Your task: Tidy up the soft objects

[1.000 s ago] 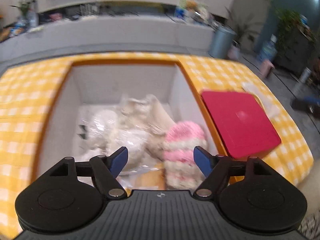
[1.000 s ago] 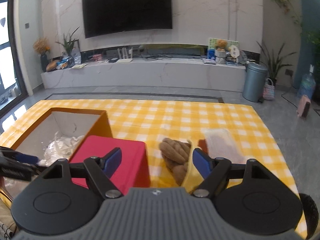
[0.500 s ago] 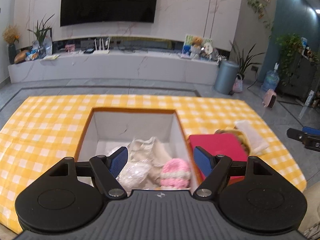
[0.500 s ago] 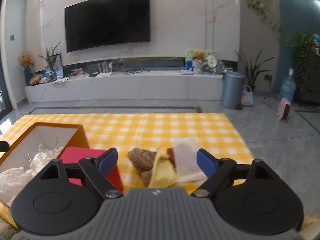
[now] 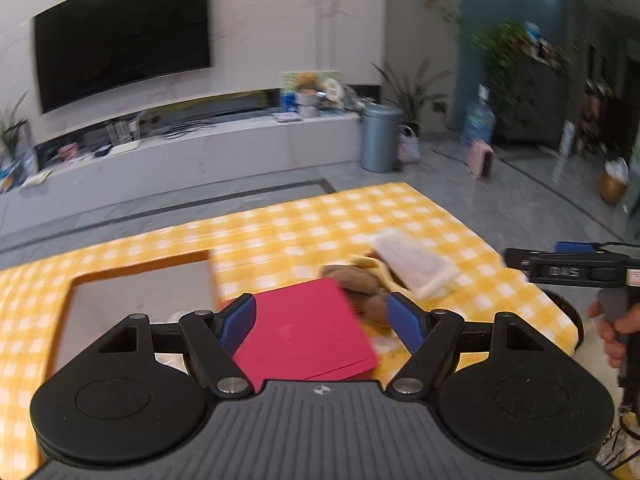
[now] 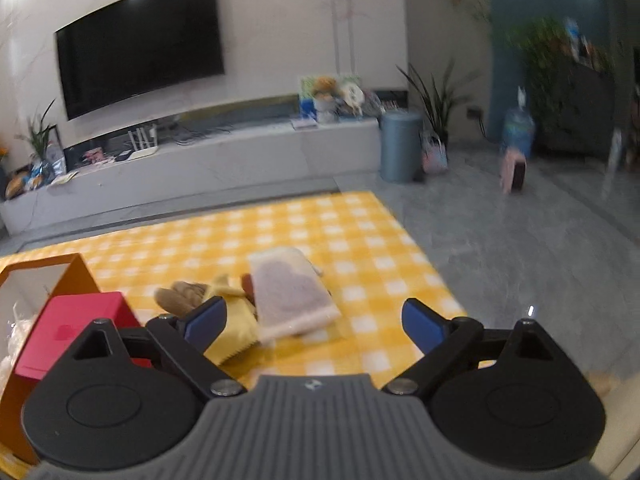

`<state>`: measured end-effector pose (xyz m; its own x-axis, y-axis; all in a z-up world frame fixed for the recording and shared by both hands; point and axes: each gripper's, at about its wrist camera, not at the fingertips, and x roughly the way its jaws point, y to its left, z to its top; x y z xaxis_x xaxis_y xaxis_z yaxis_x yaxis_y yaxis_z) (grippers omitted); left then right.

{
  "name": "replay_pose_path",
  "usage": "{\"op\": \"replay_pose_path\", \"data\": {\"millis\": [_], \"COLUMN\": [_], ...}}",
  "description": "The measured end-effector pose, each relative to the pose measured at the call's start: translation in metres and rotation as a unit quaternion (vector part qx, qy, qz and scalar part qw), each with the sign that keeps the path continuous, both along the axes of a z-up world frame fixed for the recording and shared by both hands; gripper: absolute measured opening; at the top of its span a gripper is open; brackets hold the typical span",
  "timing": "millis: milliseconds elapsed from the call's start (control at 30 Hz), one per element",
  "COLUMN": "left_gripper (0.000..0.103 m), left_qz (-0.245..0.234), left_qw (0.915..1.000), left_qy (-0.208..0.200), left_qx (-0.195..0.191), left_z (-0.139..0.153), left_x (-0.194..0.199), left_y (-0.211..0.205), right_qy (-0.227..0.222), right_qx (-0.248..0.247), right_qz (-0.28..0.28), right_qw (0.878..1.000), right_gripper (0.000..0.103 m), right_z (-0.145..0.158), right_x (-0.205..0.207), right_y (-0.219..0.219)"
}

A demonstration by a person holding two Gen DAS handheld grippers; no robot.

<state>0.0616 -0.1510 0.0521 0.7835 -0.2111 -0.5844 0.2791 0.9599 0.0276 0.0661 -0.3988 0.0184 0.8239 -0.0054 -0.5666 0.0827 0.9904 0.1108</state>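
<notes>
On the yellow checked tablecloth (image 6: 340, 224) lies a small heap of soft things: a brown plush (image 6: 182, 296), a yellow cloth (image 6: 234, 332) and a clear bag (image 6: 290, 292) with something pale pink inside. My right gripper (image 6: 314, 322) hovers in front of the heap, its jaws opening, nothing between them. My left gripper (image 5: 322, 322) is open and empty above the red lid (image 5: 306, 336); the same plush (image 5: 356, 282) and bag (image 5: 412, 262) lie just beyond it. The orange box (image 5: 140, 276) sits at the left. The other gripper (image 5: 576, 268) shows at the right edge, held by a hand (image 5: 616, 324).
The red lid (image 6: 68, 332) leans on the orange box (image 6: 44, 272), which holds wrapped soft items. The table's right edge drops to a grey floor (image 6: 520, 248). A TV wall, a low cabinet, a bin (image 6: 400, 146) and plants stand far behind.
My left gripper has pulled back up out of the box and swung right over the red lid. The right gripper has opened wider and moved right toward the heap.
</notes>
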Motion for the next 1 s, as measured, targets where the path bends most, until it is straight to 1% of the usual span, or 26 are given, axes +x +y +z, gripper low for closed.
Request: {"op": "replay_pose_path", "data": {"millis": [100, 167, 233, 300, 367, 433, 467, 600, 633, 700, 733, 800, 867, 967, 1000], "left_gripper": [0.087, 0.087, 0.087, 0.087, 0.085, 0.077, 0.076, 0.074, 0.073, 0.072, 0.072, 0.072, 0.072, 0.072, 0.065], "left_qz": [-0.018, -0.027, -0.033, -0.035, -0.037, -0.045, -0.048, -0.061, -0.066, -0.076, -0.086, -0.097, -0.093, -0.085, -0.079], "left_qw": [0.9998, 0.9994, 0.9986, 0.9977, 0.9967, 0.9937, 0.9922, 0.9867, 0.9852, 0.9823, 0.9807, 0.9814, 0.9829, 0.9839, 0.9838], "left_qy": [0.004, 0.017, 0.041, 0.058, 0.071, 0.098, 0.11, 0.148, 0.157, 0.17, 0.173, 0.159, 0.142, 0.124, 0.123], "left_qx": [0.013, 0.009, 0.005, 0.004, 0.013, 0.032, 0.035, 0.027, 0.024, 0.024, 0.03, 0.047, 0.072, 0.097, 0.103], "left_z": [-0.009, -0.018, -0.026, -0.034, -0.048, -0.062, -0.069, -0.086, -0.088, -0.092, -0.093, -0.095, -0.098, -0.103, -0.105], "left_x": [0.016, 0.027, 0.044, 0.061, 0.076, 0.091, 0.094, 0.107, 0.109, 0.113, 0.114, 0.114, 0.118, 0.125, 0.127], "left_y": [-0.026, -0.04, -0.05, -0.06, -0.07, -0.081, -0.084, -0.093, -0.095, -0.099, -0.102, -0.11, -0.118, -0.126, -0.128], "right_qy": [0.032, 0.04, 0.044, 0.045, 0.038, 0.032, 0.03, 0.03, 0.031, 0.032, 0.031, 0.03, 0.029, 0.031, 0.03], "right_qx": [0.027, 0.025, 0.015, 0.005, 0.005, 0.01, 0.013, 0.018, 0.017, 0.018, 0.019, 0.021, 0.024, 0.024, 0.023], "right_qz": [-0.019, -0.028, -0.032, -0.035, -0.035, -0.041, -0.045, -0.048, -0.047, -0.045, -0.043, -0.042, -0.042, -0.041, -0.042], "right_qw": [0.999, 0.998, 0.998, 0.998, 0.999, 0.999, 0.998, 0.998, 0.998, 0.998, 0.998, 0.998, 0.998, 0.998, 0.998], "right_gripper": [0.093, 0.093, 0.093, 0.093, 0.093, 0.093, 0.093, 0.093, 0.093, 0.093, 0.093, 0.093, 0.093, 0.093, 0.093], "right_z": [-0.019, -0.025, -0.026, -0.025, -0.023, -0.02, -0.019, -0.021, -0.022, -0.022, -0.022, -0.021, -0.022, -0.022, -0.022], "right_x": [0.012, 0.018, 0.021, 0.02, 0.017, 0.016, 0.015, 0.017, 0.017, 0.018, 0.017, 0.017, 0.017, 0.017, 0.017], "right_y": [-0.013, -0.016, -0.017, -0.017, -0.019, -0.023, -0.024, -0.027, -0.026, -0.026, -0.024, -0.024, -0.025, -0.025, -0.024]}}
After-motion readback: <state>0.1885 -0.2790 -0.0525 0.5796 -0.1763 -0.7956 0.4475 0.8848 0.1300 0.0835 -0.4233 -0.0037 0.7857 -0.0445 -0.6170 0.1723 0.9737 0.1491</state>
